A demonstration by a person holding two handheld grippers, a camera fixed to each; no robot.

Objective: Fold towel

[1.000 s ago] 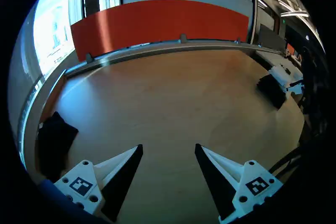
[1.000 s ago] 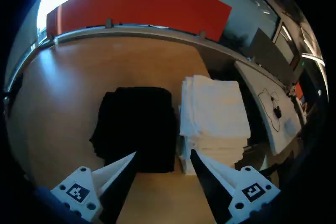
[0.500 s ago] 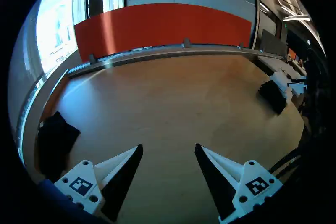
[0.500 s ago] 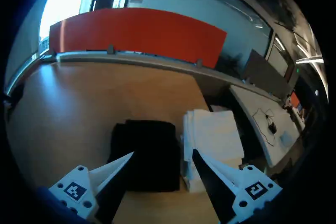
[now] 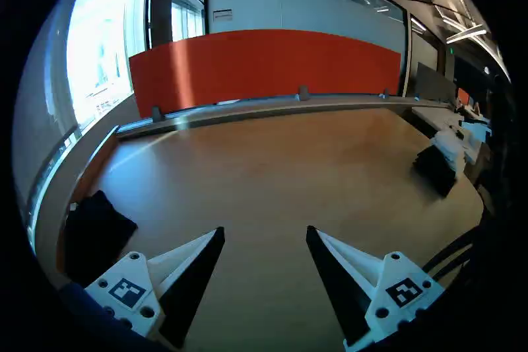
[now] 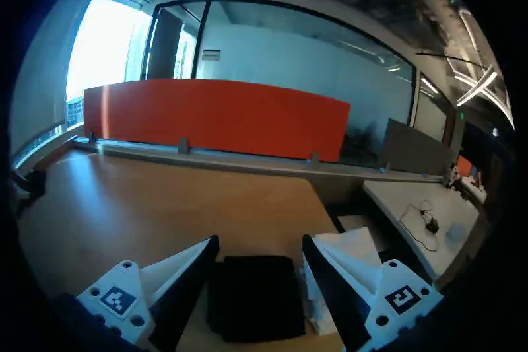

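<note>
Right gripper (image 6: 259, 238) tilted upward, jaws apart, black towel (image 6: 257, 296) flat, lengthwise ahead, left gripper (image 5: 264, 228) jaws apart.

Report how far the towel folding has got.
Done: a folded black towel lies beside a stack of folded white towels on the table. In hand: nothing. The left gripper and right gripper are both open and empty. Left: probably the dark cloth at the table's edge in the left gripper view, if it is a towel.
</note>
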